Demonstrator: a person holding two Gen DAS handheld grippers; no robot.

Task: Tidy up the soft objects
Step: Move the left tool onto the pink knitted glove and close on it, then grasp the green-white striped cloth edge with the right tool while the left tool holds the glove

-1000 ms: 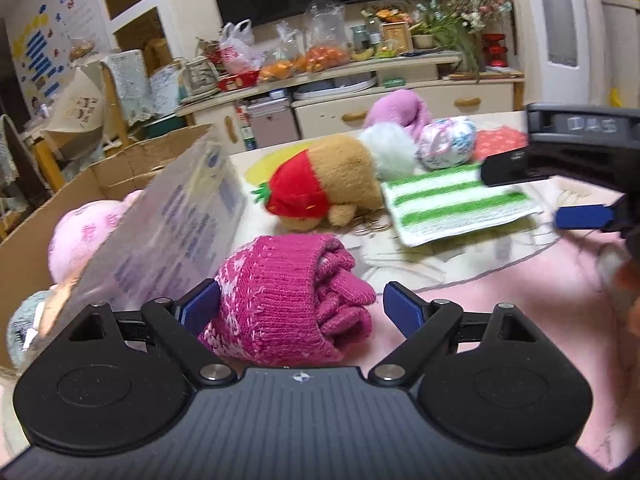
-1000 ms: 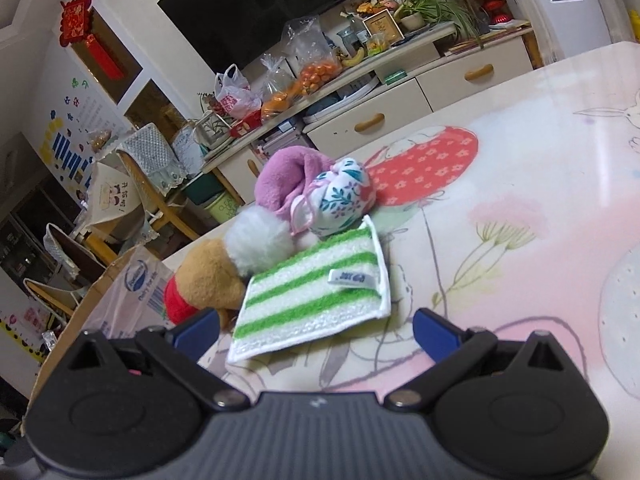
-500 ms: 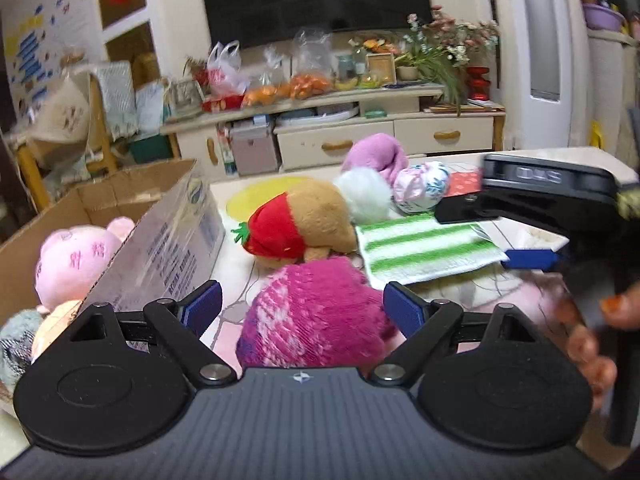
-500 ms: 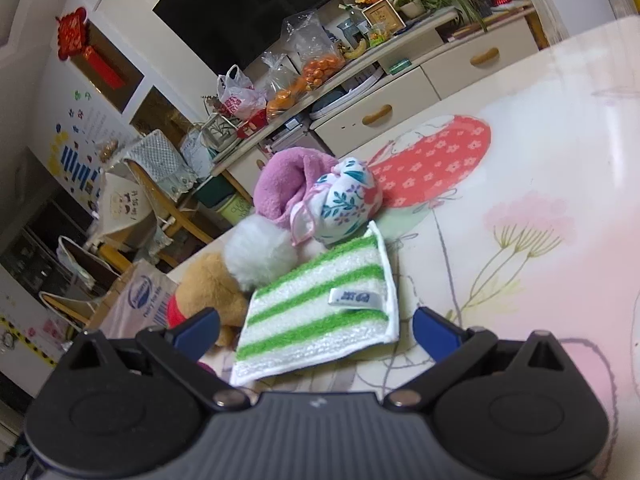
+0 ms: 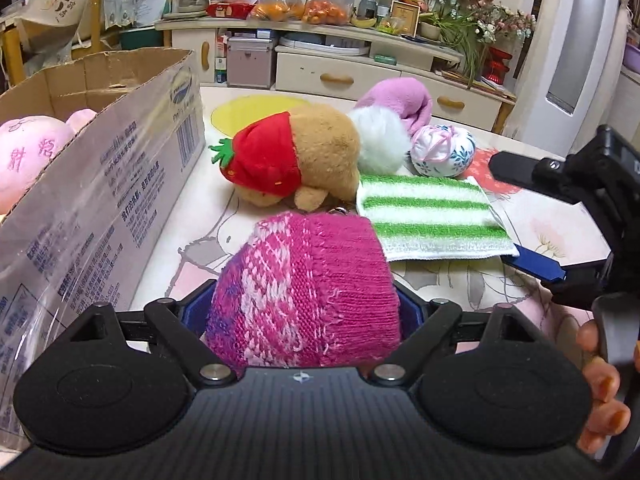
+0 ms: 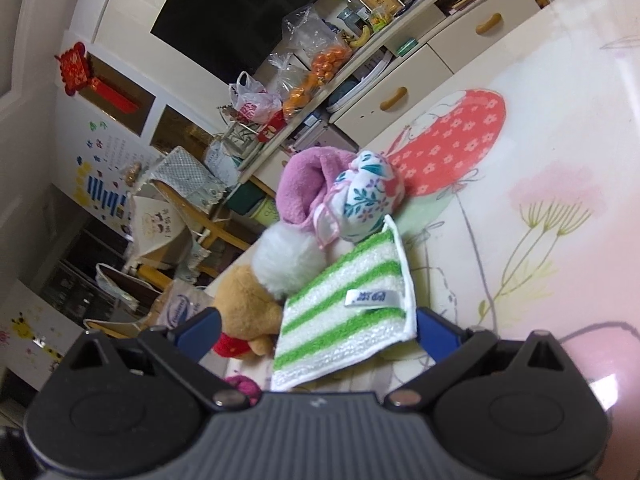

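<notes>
Now the left claw point(image 5: 298, 312) pinches the magenta knitted wool glove point(image 5: 304, 288); carry it sideways over the brown cardboard box point(image 5: 100, 184) before releasing, while the right claw point(image 6: 316, 334) stands spread around the green-striped white cloth point(image 6: 348, 316).

My left camera sits low behind my left fingers point(image 5: 408, 312), level, looking across the worktop point(image 5: 200, 216) toward the far cabinet point(image 5: 360, 76). It is very near the pink knit piece point(image 5: 304, 292), which fills the near centre, with the cardboard box point(image 5: 108, 176) at the left edge. My right camera looks along my right fingers point(image 6: 436, 330) from further right, rolled so the worktop slants, and close over the green-striped cloth point(image 6: 344, 316). Both views share that cloth, the brown plush point(image 5: 324, 152), the white pompom point(image 5: 380, 144), the floral pouch point(image 5: 444, 150) and the far cabinet.
</notes>
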